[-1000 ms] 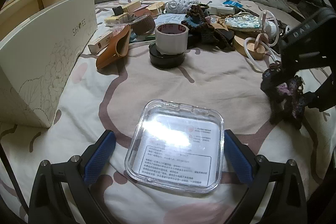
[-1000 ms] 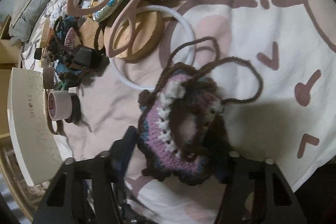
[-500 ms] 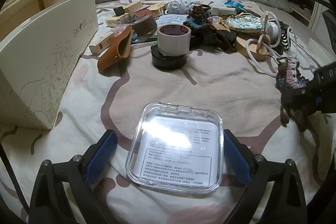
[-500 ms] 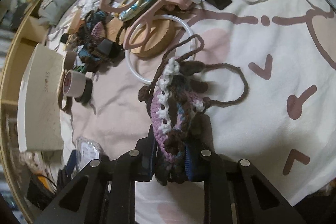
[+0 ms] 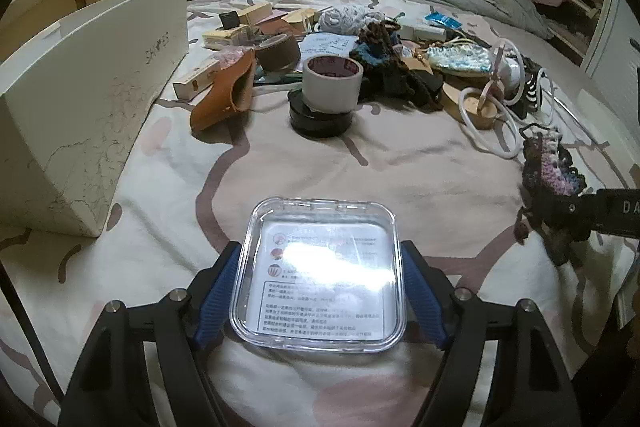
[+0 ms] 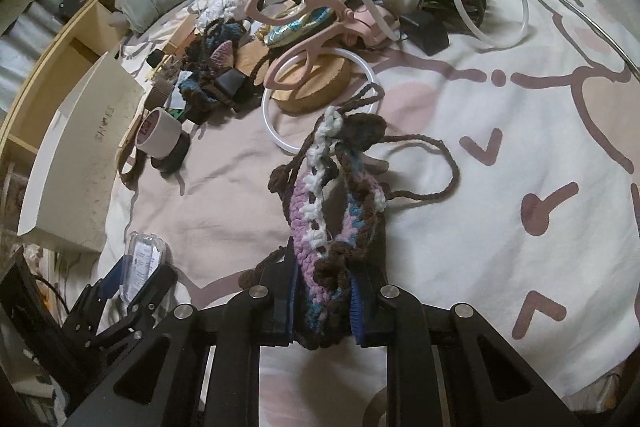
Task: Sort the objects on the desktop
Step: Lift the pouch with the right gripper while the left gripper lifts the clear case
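My left jaws have just been closing; their blue pads now touch both sides of the clear box, which lies flat on the bed near me. My right jaws have closed narrow on the crochet pouch, far right of the box.

Both wrist views look steeply down, sharing the tape roll.
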